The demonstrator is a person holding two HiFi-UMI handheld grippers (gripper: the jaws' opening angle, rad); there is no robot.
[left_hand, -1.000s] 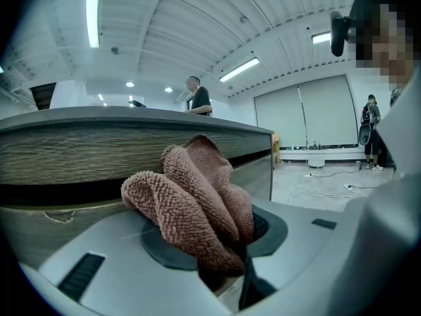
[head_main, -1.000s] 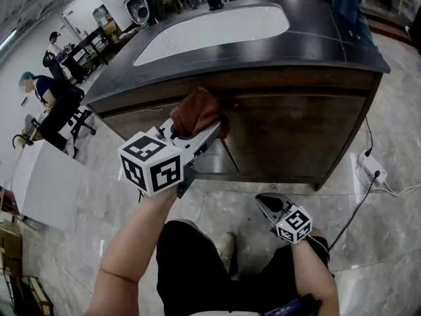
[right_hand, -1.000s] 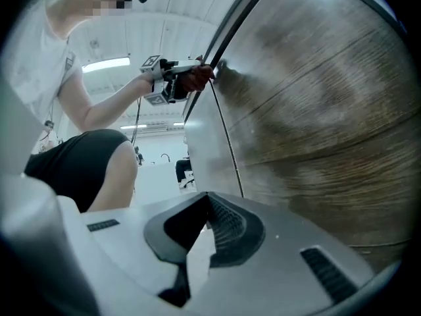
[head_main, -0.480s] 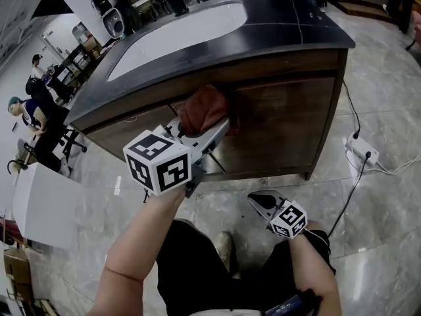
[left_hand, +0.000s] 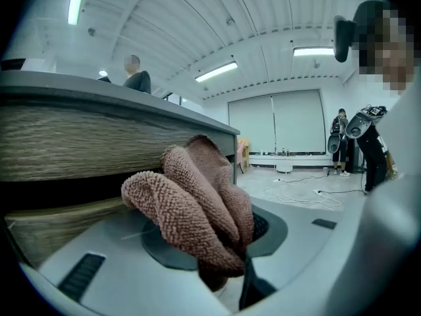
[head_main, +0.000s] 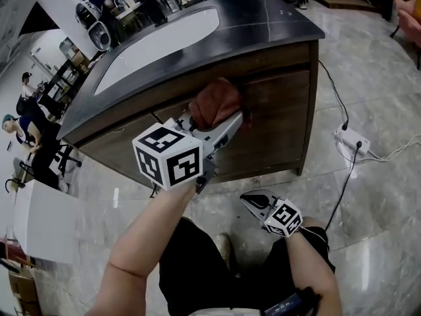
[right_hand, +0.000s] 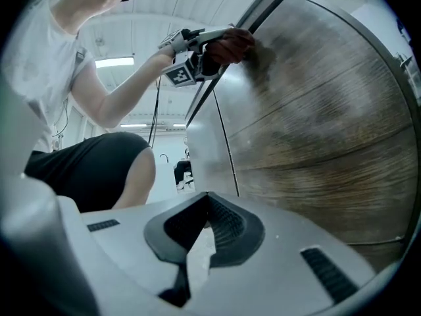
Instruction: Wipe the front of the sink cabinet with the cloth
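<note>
Wiping under way: the cloth [head_main: 216, 103] is clenched in the left gripper [head_main: 227, 125] and pressed against the upper cabinet front [head_main: 279, 120]. The right gripper [head_main: 252, 201] is closed on nothing. Next, a firm sideways stroke is called for.

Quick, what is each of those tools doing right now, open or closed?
Left tool: closed on the cloth, against the cabinet front.
Right tool: closed, holding nothing.

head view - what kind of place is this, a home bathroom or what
Likely a workshop or lab hall, not a home: the sink cabinet stands free on a stone-look floor, with people at desks nearby and a power strip.
</note>
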